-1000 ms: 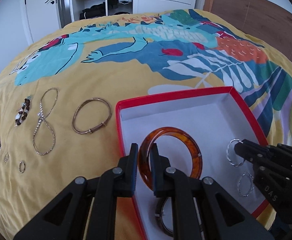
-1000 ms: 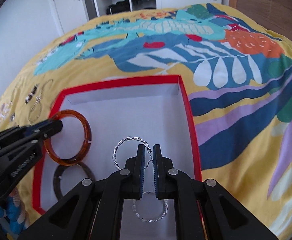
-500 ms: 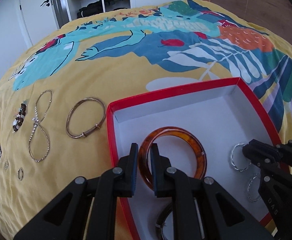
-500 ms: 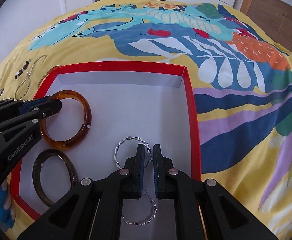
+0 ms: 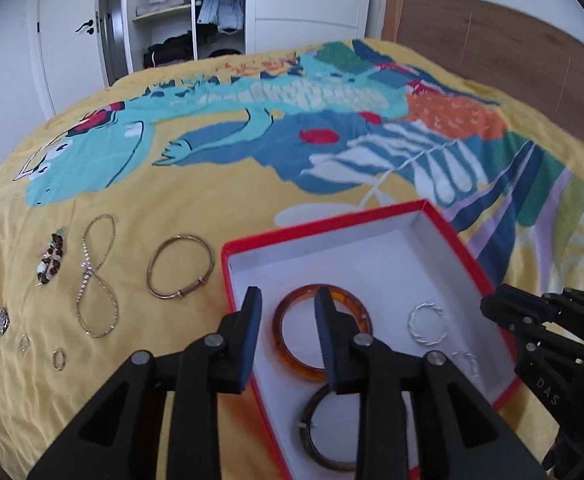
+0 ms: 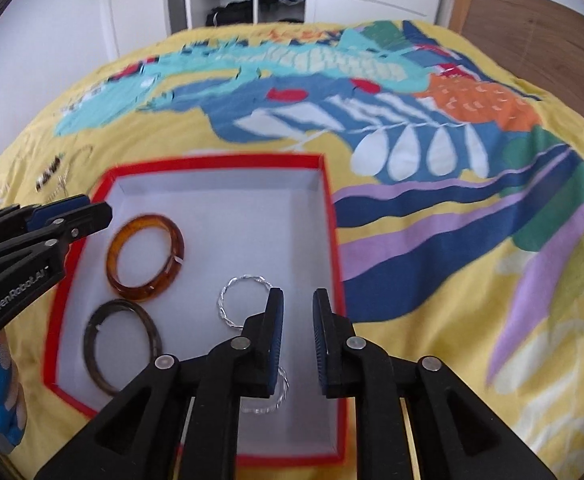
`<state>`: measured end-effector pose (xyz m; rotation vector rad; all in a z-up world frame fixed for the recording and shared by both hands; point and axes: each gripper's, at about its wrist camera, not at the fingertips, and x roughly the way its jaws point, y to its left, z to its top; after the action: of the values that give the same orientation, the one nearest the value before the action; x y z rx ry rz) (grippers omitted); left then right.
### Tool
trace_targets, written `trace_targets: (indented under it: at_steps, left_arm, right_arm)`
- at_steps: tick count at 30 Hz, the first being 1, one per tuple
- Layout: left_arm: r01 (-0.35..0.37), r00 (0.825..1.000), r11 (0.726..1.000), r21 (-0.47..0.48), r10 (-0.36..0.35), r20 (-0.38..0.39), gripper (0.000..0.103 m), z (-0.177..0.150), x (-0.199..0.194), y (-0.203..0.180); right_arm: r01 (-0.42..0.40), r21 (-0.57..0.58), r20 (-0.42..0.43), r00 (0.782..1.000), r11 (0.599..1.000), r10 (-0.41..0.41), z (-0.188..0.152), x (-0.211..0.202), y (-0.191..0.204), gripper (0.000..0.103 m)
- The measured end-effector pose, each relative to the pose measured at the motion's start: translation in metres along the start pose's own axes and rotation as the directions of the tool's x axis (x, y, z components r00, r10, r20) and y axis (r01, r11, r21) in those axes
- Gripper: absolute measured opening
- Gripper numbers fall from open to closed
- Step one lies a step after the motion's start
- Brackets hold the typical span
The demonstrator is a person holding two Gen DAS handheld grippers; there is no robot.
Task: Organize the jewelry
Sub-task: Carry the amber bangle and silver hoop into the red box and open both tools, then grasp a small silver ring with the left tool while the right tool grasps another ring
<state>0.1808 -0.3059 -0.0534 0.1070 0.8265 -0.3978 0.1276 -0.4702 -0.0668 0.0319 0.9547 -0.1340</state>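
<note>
Left wrist view: a bed under a yellow bedspread printed with a teal dinosaur and leaves, an open white wardrobe behind it and a wooden headboard at the right; a red box with a white inside lies on the spread, holding an amber bangle, a dark bangle nearer the camera and a twisted silver ring; left of the box, on the fabric, a gold bangle, a figure-eight rhinestone chain, a beaded bracelet and a small ring; the left gripper hangs above the box's left edge, jaws spread and empty

Right wrist view: the same red box; amber bangle flat on its floor, dark bangle beside it, two twisted silver hoops; the right gripper is above the box's right side, jaws apart, holding nothing
</note>
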Motion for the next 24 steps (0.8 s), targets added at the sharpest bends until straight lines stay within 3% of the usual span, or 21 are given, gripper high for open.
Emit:
trace_targets:
  at_steps: [3, 8, 14, 19, 24]
  left_arm:
    - [0.015, 1.000, 1.000, -0.014, -0.014, 0.015, 0.026, 0.000, -0.022, 0.010]
    - [-0.029, 0.999, 1.000, -0.011, 0.030, 0.027, 0.026, -0.010, -0.056, 0.037]
    - [-0.092, 0.995, 0.992, -0.085, 0.095, 0.027, 0.027, -0.040, -0.096, 0.104]
    - [-0.161, 0.986, 0.976, -0.147, 0.165, 0.016, 0.028, -0.069, -0.121, 0.162]
    - [-0.223, 0.974, 0.949, -0.221, 0.226, -0.011, 0.036, -0.096, -0.135, 0.223]
  right_arm:
    - [-0.008, 0.032, 0.044, 0.999, 0.999, 0.007, 0.001, -0.026, 0.003, 0.019]
    - [-0.060, 0.038, 0.099, 0.994, 0.998, 0.056, 0.002, -0.063, 0.030, 0.021]
    - [-0.130, 0.026, 0.138, 0.983, 0.991, 0.125, 0.002, -0.092, 0.076, 0.026]
    - [-0.184, -0.012, 0.136, 0.974, 0.983, 0.184, 0.003, -0.097, 0.124, 0.028]
    - [-0.242, -0.048, 0.108, 0.963, 0.969, 0.246, 0.001, -0.086, 0.172, 0.028]
